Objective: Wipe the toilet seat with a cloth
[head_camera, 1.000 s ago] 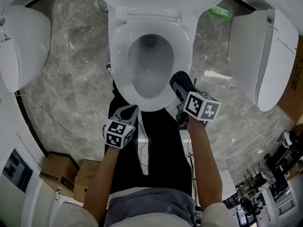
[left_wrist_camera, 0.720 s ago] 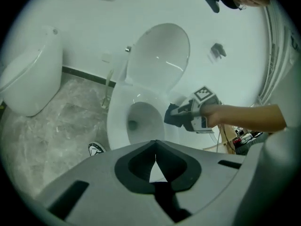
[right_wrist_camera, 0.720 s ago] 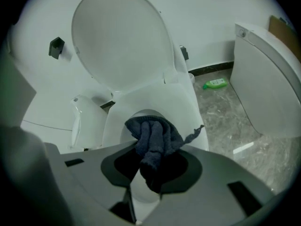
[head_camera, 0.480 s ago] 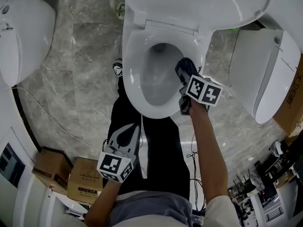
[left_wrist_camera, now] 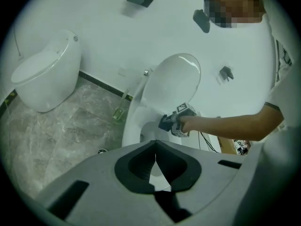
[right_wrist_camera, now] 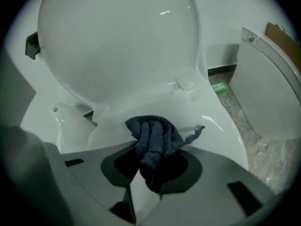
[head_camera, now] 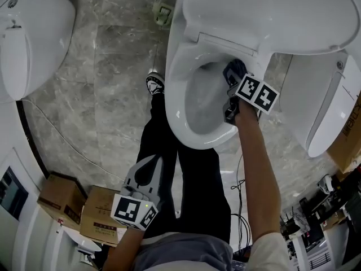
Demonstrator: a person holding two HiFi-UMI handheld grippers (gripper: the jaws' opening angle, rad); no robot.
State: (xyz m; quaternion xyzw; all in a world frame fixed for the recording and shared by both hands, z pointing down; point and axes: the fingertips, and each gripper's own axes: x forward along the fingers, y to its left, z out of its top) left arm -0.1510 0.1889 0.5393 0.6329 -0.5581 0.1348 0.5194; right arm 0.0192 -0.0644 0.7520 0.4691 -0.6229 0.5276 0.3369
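A white toilet stands ahead with its lid raised and its seat down. My right gripper is shut on a bunched dark blue cloth and presses it on the seat's right rear part, near the hinge. In the right gripper view the cloth lies folded between the jaws on the seat, below the lid. My left gripper hangs back over the person's dark trouser leg, shut and empty. In the left gripper view its jaws meet in front of the bowl.
A second white toilet stands at the left and a third at the right. Cardboard boxes sit at the lower left. A green item lies on the marble floor behind, and cables run across the floor.
My right gripper has slid the cloth along the seat's right side from the front toward the hinge. My left gripper has drawn back from the seat's front toward the person's body.
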